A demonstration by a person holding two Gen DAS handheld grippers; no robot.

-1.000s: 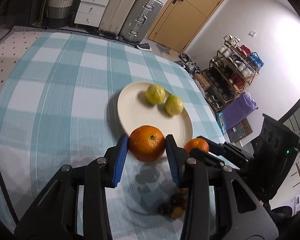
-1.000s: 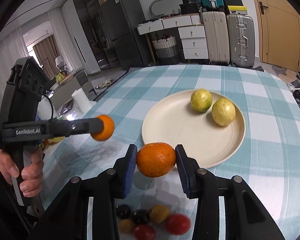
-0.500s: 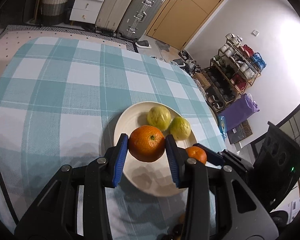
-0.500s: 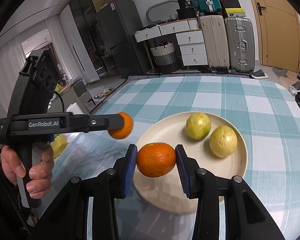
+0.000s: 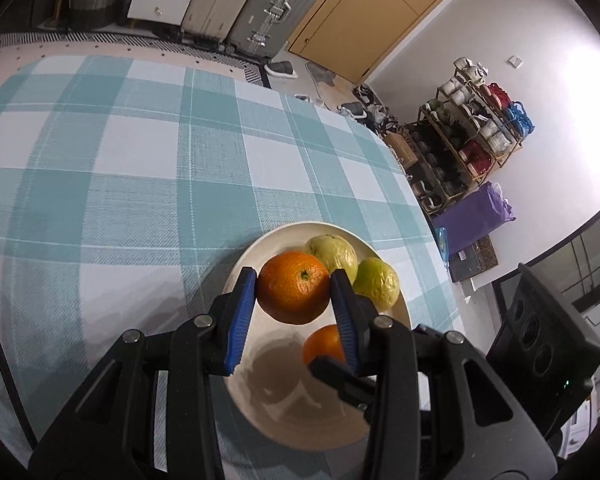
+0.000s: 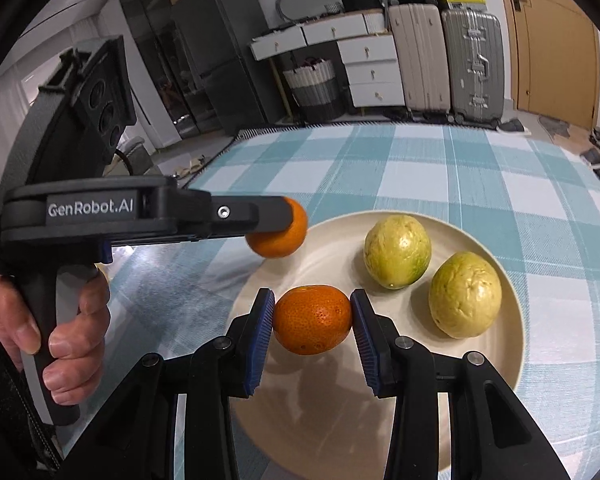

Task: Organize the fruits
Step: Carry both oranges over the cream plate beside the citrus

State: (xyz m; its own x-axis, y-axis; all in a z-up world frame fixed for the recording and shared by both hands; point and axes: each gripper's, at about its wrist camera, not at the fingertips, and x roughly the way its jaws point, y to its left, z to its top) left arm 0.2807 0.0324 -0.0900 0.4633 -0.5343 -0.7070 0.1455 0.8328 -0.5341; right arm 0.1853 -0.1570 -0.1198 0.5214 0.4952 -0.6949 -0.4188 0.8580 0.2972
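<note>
Teal-and-white checked tablecloth [image 6: 440, 168] covers my table, with suitcases [image 6: 444, 60], white drawers [image 6: 372, 72] and a wooden door [image 6: 552, 40] behind.

"GenRobot.AI" is printed on my left gripper [image 6: 296, 220], narrowly parted and clamped on an orange [image 5: 294, 293] above the cream plate [image 6: 496, 380]. My right gripper [image 6: 313, 322] pinches a second orange [image 6: 313, 320] over the same plate, where two yellow-green fruits [image 6: 397, 251] lie near each other.

oranges [image 6: 312, 324]: orange | guavas [image 6: 397, 251]: yellow-green | plate [image 6: 512, 344]: cream | table [image 6: 380, 168]: teal-white check | fingers [image 6: 260, 340]: blue pads
</note>
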